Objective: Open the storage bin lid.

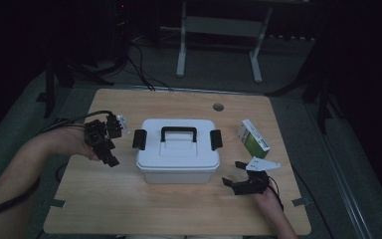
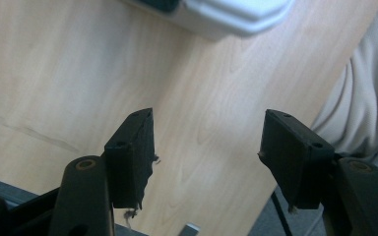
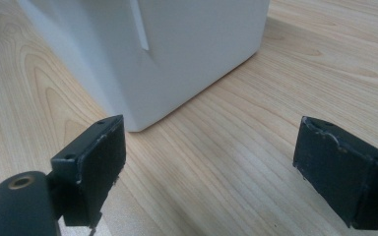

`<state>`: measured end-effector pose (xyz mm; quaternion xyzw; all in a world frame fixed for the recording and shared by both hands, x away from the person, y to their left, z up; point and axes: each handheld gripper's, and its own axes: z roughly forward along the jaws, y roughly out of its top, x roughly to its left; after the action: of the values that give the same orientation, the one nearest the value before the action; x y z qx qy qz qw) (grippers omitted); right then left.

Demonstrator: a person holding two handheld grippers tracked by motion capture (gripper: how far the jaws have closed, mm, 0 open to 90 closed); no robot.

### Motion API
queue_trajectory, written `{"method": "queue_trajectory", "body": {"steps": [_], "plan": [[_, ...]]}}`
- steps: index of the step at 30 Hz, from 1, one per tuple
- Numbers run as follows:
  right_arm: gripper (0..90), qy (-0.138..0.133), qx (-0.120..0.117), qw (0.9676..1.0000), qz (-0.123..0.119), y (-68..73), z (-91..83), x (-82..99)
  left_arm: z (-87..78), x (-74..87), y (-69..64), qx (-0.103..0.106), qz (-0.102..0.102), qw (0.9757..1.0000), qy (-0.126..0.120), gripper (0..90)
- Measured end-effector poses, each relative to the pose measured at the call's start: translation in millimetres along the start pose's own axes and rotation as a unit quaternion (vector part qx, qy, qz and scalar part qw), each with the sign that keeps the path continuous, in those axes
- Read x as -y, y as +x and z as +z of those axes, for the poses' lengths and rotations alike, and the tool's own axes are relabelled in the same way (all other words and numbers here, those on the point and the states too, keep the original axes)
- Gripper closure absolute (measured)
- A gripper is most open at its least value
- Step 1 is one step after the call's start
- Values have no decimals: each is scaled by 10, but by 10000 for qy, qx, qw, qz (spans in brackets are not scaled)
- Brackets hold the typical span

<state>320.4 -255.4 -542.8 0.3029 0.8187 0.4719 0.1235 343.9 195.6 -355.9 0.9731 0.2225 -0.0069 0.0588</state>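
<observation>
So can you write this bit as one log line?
left gripper: open, empty | right gripper: open, empty | white storage box: lid on, untouched | green carton: right of box

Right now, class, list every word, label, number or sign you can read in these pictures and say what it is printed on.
No text can be read.
Green and white carton: printing too small and blurred to read.
White storage box: no lettering to be seen.

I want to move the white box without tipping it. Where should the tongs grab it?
Probably the black handle on the lid of the box, from straight above. It is raised and centred between the two side latches, so the weight should hang evenly; the smooth walls look too wide for open tongs.
</observation>
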Motion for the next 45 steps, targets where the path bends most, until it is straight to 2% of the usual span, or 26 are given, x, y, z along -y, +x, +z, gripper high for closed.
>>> {"method": "queue_trajectory", "body": {"steps": [7, 9, 13, 18, 25, 26, 29, 40, 45], "plan": [[123, 19, -20, 10000, -6, 3, 0, 2, -53, -176, -10, -153, 138, 9998, -10, 399], [123, 33, -23, 10000, -16, 2, 2, 5, -65, -209, -5, -127, 188, 9997, -31, 399], [123, 21, -31, 10000, -5, 0, 0, 4, -90, -299, 0, -229, 284, 9993, 30, 400], [123, 29, -40, 10000, -12, 4, 3, 6, -113, -437, 6, -192, 352, 9992, 76, 400], [123, 17, -55, 10000, -1, 3, 3, 9, -114, -666, 7, -259, 536, 9980, 205, 400], [123, 14, -58, 10000, -4, 4, 3, 10, -114, -707, 2, -279, 631, 9973, 241, 400], [123, 25, -69, 10000, -21, 6, 6, 13, -124, -795, -7, -311, 729, 9967, 194, 400], [123, 33, -99, 9999, -33, 1, 5, 14, -76, -1038, 85, -363, 803, 9958, 245, 413], [123, 40, -96, 9999, -28, 0, 7, 18, -36, -1154, 124, -357, 911, 9950, 201, 413]]}}
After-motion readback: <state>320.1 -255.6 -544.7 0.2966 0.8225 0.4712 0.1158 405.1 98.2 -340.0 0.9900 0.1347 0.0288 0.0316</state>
